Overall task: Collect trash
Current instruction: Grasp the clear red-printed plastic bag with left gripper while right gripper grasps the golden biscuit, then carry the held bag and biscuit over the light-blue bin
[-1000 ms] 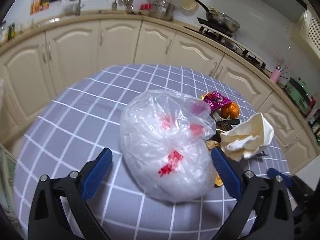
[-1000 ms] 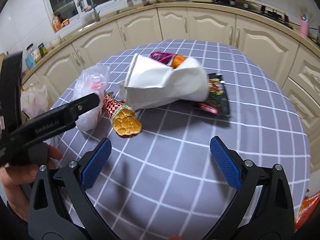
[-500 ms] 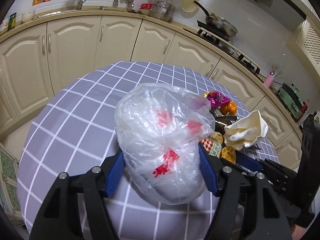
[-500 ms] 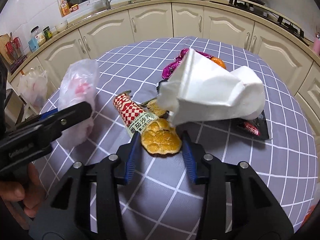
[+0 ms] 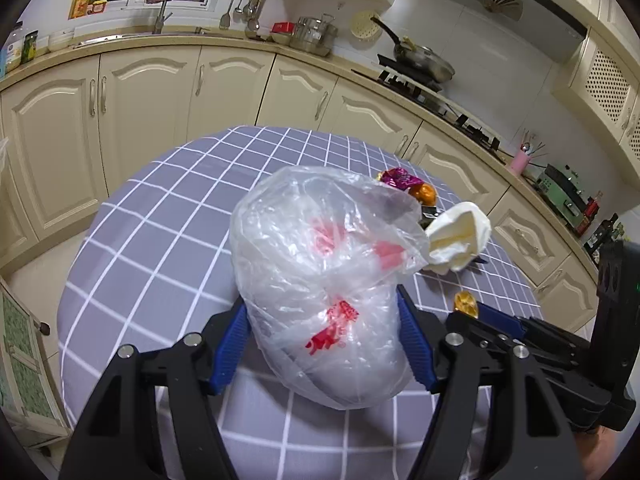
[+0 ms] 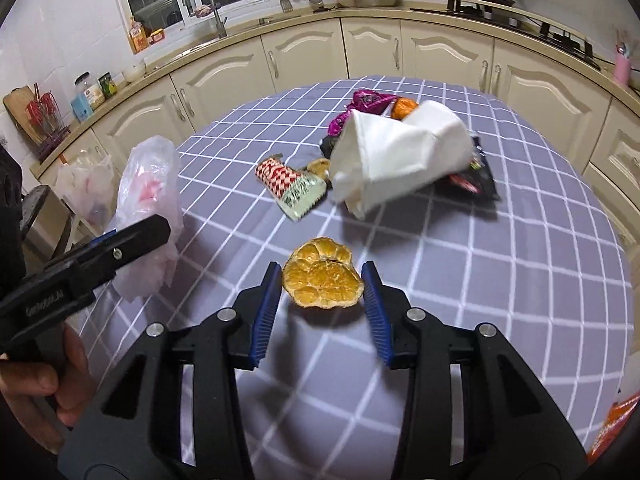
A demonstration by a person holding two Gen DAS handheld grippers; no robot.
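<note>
Clamped between the left gripper [image 5: 324, 344] fingers, the soft, slippery plastic bag [image 5: 320, 280] bulges above them, while the right gripper [image 6: 323, 304] pinches light, pliable orange peel [image 6: 322, 280] by its edges.

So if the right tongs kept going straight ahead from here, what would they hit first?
Holding the orange peel, the right tongs point toward the red-checked snack wrapper and crumpled white paper bag. Likely the wrapper first, though depth is unclear.

Left tongs [image 5: 324, 340] clamped on a clear plastic bag [image 5: 320, 280] with red print, above the grey checked worktop [image 5: 160, 240]. Crumpled white paper [image 5: 460, 240] and wrappers lie behind; right tongs [image 5: 480, 312] alongside.
</note>
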